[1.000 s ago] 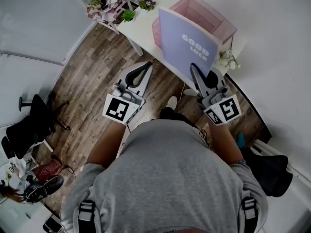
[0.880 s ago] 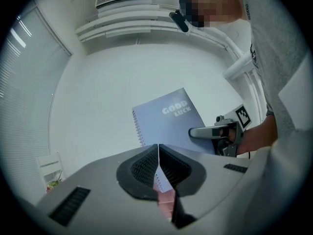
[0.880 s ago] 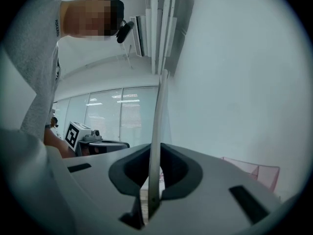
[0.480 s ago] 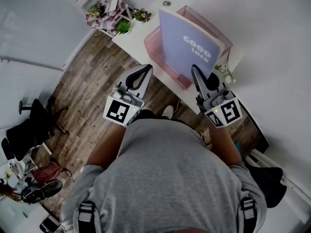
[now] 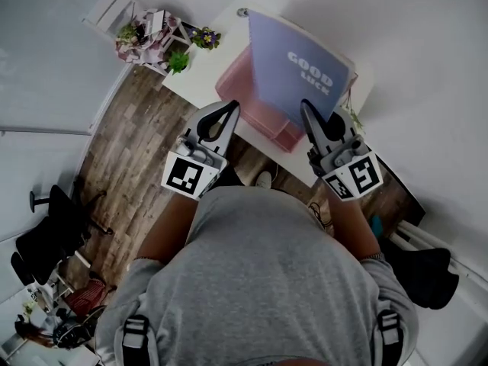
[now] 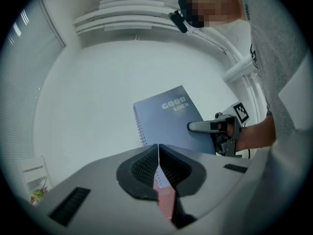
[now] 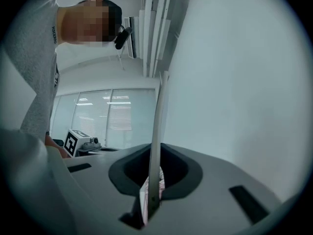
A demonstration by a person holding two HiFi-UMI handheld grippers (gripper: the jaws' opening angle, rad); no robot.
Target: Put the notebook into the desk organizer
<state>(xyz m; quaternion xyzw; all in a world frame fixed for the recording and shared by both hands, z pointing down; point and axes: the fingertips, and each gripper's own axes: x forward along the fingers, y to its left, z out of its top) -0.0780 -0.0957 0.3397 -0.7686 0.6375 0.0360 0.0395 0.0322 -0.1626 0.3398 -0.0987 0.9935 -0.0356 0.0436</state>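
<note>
- Above a white tabletop point(image 5: 204, 65), a person in a grey top holds a spiral-bound notebook point(image 5: 296, 67) upright. Its lavender-blue cover, lettered "GOOD LUCK", faces the head camera.
- The right claw point(image 5: 309, 114) is clamped on the notebook's lower right corner. The right gripper view shows the book edge-on, pinched between the two jaws.
- The left claw point(image 5: 228, 107) has its jaws pressed together with nothing between them. It hangs just beside the notebook's lower left corner, apart from the cover.
- A pink mesh desk organizer point(image 5: 259, 117) stands on the tabletop directly beneath the notebook. From above, the cover hides most of it, and only the near wall and left side show.
- Whether the notebook's bottom edge has entered a compartment cannot be told from any view. The cover also hides whatever the organizer holds.
- Pink mesh shows through the gap below the jaws in both gripper views.
- At the tabletop's far left edge sit a small green plant point(image 5: 178, 59) and a pot of purple and yellow flowers point(image 5: 204, 36).
- A pink bouquet point(image 5: 137, 38) rests on a white stand just beyond them.
- Below lies a wood-plank floor point(image 5: 130, 166), with a black chair point(image 5: 46, 235) well off to the left.
</note>
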